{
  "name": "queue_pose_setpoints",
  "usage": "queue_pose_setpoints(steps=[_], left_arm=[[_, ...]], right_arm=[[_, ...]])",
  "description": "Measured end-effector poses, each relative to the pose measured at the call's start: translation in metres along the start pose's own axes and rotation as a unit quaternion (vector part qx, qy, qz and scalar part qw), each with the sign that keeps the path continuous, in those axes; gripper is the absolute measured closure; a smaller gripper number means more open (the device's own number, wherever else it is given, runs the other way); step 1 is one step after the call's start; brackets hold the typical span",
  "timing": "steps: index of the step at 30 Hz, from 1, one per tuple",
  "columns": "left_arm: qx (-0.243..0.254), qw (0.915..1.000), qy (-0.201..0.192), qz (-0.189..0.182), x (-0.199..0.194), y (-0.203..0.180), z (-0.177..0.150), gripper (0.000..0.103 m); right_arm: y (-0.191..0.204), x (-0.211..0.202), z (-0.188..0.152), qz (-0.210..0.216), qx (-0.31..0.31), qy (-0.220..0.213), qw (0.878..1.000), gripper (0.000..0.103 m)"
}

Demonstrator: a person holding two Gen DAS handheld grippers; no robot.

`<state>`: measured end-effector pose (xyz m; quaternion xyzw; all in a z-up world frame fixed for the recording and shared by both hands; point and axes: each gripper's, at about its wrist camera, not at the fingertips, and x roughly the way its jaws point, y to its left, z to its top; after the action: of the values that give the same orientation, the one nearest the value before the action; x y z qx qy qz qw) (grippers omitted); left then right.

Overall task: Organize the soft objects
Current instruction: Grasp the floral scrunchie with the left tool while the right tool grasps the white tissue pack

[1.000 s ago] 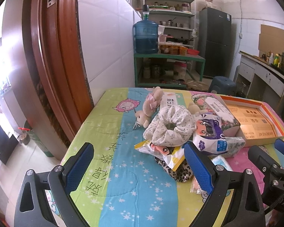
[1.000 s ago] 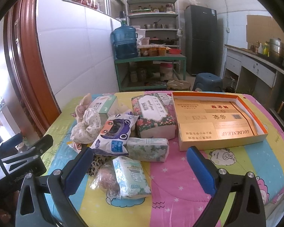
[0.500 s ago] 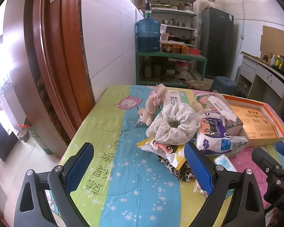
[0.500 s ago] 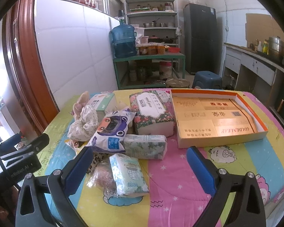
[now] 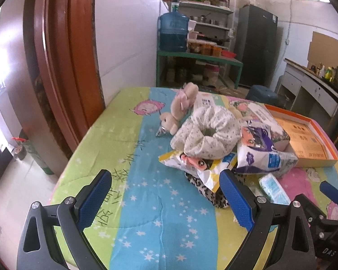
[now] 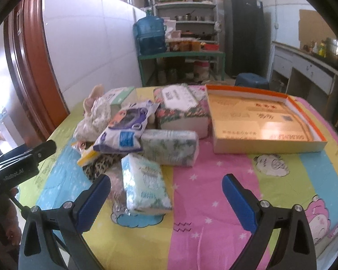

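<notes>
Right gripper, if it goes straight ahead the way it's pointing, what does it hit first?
Probably the tissue pack just inside its left jaw; the middle of the right gripper faces bare tablecloth, though depth is hard to judge.

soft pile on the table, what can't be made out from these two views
- Leopard-print fabric item, both views: mostly buried under the yellow snack bag.
- Crinkly clear plastic bag, right wrist view: contents blurred, partly behind the left finger of the right tongs.
- Orange-rimmed cardboard box: print too small to read.
</notes>
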<state>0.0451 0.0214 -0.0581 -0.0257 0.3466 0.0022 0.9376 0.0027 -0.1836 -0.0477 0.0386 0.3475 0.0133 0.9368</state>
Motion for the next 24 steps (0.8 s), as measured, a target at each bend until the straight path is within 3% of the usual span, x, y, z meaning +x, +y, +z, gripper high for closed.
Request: queue_pose_setpoints(steps=[7, 12, 24], left_arm=[[0.012, 0.9997, 0.013, -0.016, 0.015, -0.008, -0.007, 0.007], [0.010, 0.9994, 0.022, -0.025, 0.027, -0.010, -0.005, 0.007], [0.024, 0.9980, 0.040, -0.042, 0.058, -0.026, -0.002, 0.007]], right_arm=[[0.008, 0.024, -0.004, 0.006, -0.013, 0.031, 0.999, 0.004], [0.005, 0.038, -0.004, 0.016, -0.003, 0.052, 0.999, 0.012], [-0.001, 0.048, -0.002, 0.046, 0.016, 0.054, 0.997, 0.012]])
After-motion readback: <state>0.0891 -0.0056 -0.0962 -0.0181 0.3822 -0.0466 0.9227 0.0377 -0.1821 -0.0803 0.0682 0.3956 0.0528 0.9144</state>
